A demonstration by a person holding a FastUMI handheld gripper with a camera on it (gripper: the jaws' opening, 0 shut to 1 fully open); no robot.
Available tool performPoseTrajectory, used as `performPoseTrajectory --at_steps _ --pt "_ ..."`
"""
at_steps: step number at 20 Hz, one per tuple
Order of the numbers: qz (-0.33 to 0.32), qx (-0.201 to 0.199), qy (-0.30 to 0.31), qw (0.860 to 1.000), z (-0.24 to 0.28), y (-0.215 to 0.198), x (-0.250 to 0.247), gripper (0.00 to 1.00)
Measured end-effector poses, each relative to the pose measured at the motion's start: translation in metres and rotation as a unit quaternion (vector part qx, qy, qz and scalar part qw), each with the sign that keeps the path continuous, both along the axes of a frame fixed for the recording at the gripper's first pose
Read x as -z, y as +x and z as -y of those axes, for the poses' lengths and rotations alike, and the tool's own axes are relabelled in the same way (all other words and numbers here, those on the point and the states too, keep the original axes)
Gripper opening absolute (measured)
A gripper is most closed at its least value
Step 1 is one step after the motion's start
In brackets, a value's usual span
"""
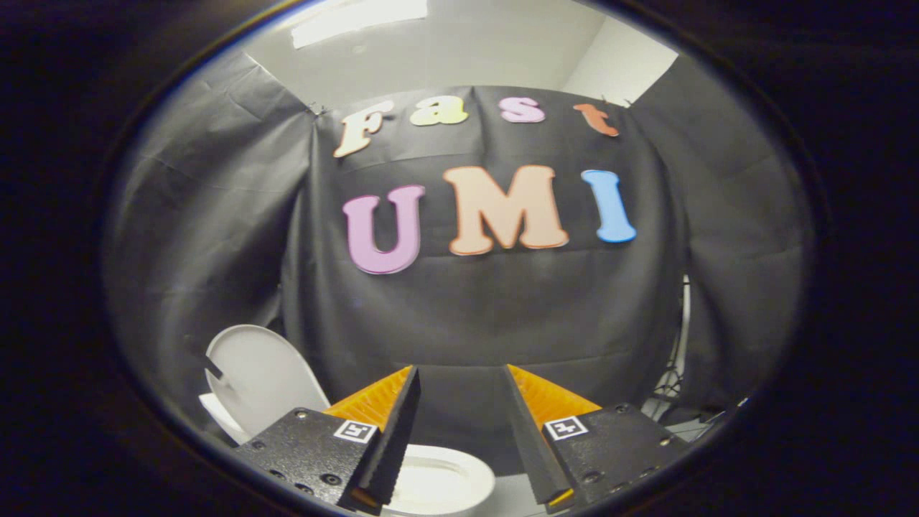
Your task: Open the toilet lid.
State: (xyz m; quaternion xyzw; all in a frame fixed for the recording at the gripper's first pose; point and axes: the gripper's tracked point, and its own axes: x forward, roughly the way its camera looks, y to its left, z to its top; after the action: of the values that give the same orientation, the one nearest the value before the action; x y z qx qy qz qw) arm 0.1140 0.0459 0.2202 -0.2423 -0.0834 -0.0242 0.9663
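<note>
A white toilet sits low, below and to the left of my fingers. Its lid (262, 377) stands raised, leaning back beyond the left finger. The seat and bowl rim (449, 485) show under and between the fingers. My gripper (459, 373) is open, held above the toilet and pointing at the black cloth wall. Nothing is between the fingers, and they touch neither lid nor seat.
Black cloth (474, 316) hangs all around as the booth's wall, close behind the toilet. A metal stand or tripod legs (671, 384) show at the right past the cloth's edge. White ceiling with a light panel (359, 18) is overhead.
</note>
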Motion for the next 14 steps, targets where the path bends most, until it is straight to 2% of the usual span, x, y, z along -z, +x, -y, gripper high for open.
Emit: performPoseTrajectory --at_steps 4,8,14 --pt "0.014 0.041 0.026 0.999 0.086 -0.025 -0.019 0.73" --pt "0.004 0.079 0.065 0.995 0.159 -0.040 -0.015 0.74" --pt "-0.011 0.100 0.101 0.990 0.229 -0.049 -0.002 0.74"
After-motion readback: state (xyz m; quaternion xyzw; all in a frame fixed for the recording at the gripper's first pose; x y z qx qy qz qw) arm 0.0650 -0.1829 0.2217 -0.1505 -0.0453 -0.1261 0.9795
